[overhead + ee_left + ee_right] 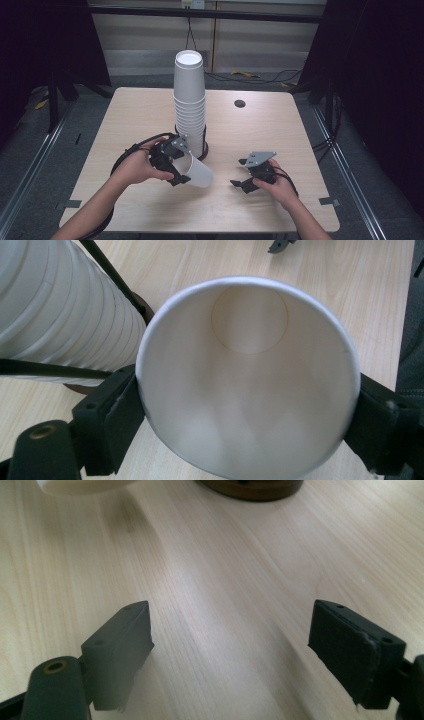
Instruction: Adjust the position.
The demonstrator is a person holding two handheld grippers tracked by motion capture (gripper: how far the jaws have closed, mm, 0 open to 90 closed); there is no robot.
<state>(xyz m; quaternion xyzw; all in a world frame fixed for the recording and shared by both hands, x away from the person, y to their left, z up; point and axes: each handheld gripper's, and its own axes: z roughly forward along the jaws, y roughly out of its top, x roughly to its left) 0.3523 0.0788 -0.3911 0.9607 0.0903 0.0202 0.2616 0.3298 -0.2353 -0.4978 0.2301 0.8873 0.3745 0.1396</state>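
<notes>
Holding one paper cup (247, 385) on its side by the rim, our left gripper (176, 165) sits just beside the cup stack (190, 100). Risks, largest first: we could knock the tall stack off its dark base; the thin rim could buckle under pad pressure, or slip free. Our right gripper (247, 650) hangs wide and empty over the table (150, 115). Surface: pale wood grain, one round port far side. Room: dark curtains, floor rails, cables along the back wall.
</notes>
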